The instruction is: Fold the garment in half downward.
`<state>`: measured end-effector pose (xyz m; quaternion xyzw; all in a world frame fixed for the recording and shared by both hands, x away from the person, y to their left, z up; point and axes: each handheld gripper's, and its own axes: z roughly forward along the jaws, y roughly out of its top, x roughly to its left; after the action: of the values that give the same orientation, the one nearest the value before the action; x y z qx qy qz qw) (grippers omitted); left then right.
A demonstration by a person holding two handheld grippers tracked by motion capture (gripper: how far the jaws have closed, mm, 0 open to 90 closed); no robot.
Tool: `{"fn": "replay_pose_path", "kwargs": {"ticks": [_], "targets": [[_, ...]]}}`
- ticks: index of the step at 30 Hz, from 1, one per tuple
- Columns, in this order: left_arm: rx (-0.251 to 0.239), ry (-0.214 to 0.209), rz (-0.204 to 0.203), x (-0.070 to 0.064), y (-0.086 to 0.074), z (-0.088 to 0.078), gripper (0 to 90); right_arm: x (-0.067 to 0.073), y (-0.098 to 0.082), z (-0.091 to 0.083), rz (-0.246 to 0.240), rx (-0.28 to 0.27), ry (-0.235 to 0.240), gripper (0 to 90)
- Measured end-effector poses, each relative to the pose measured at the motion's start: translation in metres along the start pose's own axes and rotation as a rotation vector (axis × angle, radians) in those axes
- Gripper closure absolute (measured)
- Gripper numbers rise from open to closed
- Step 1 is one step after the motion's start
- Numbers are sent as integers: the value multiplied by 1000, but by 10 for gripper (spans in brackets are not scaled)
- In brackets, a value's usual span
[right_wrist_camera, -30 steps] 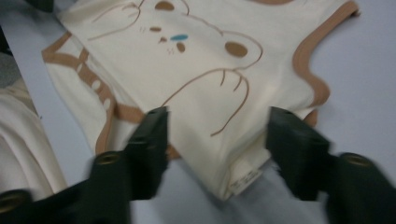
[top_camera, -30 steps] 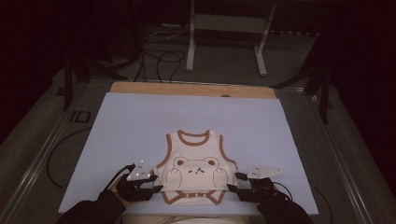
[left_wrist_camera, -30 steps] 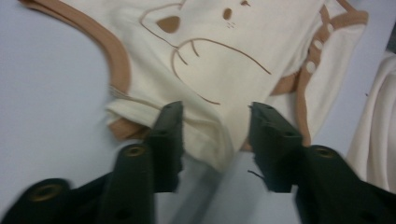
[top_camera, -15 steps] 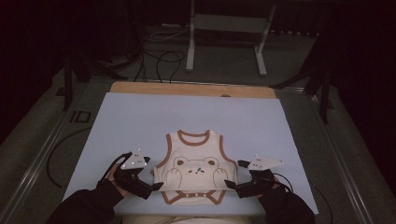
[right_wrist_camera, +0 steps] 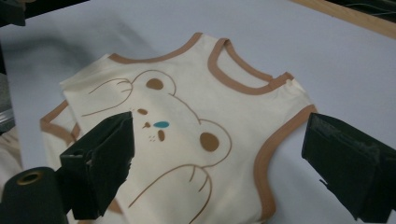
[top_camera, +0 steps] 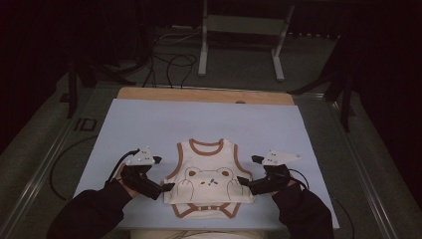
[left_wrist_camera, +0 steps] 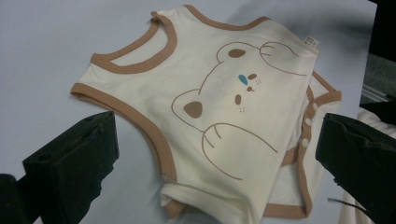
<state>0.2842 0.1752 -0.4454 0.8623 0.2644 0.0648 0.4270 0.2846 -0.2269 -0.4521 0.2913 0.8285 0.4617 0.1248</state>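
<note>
Scene: As two dark-sleeved forearms reach in from the near edge, a small cream bodysuit (top_camera: 208, 179) lies flat on a pale blue sheet (top_camera: 149, 124) covering the desk (top_camera: 204, 94).

Bodysuit: Sleeveless, trimmed in brown at neck and armholes, with a bear drawing (left_wrist_camera: 233, 93) on the chest; it sits near the front edge, midway between the two grippers. Its lower part is folded up, with the snap-button flap (left_wrist_camera: 306, 133) showing beneath the folded edge.

Left gripper: The left gripper (top_camera: 166, 189), held in the person's left hand (top_camera: 130, 178), rests at the bodysuit's lower left corner. Its jaws stand spread wide in the left gripper view, one on the bare sheet beside the armhole, the other past the snap flap.

Right gripper: The right gripper (top_camera: 241, 182) sits at the lower right corner, also spread wide. In the right gripper view, one jaw hangs over the bear's face and the other over the sheet outside the armhole trim. Contact with the cloth cannot be told.

Background: A metal stand (top_camera: 241, 35) and loose cables (top_camera: 169, 57) sit on the dark floor beyond the desk.
</note>
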Motion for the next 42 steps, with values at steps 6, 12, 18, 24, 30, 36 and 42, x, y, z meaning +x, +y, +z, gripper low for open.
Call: {"fn": "replay_pose_path", "kwargs": {"ticks": [6,12,18,24,30,36,42], "targets": [[-4,0,9,8,5,3,5,-8,10,9,-30,-4,6,97],[-2,-14,12,17,10,10,5,-15,20,19,-45,-11,2,97],[-13,-9,15,25,14,14,5,-23,31,27,-58,-13,-8,97],[-4,-13,20,34,16,19,4,-33,38,34,-53,-15,-12,97],[4,-18,15,43,19,25,5,-41,41,42,-49,-8,-12,97],[11,-14,23,54,24,33,5,-49,38,51,-28,4,-7,101],[19,-30,24,62,26,42,5,-59,35,61,-7,14,-6,101]]}}
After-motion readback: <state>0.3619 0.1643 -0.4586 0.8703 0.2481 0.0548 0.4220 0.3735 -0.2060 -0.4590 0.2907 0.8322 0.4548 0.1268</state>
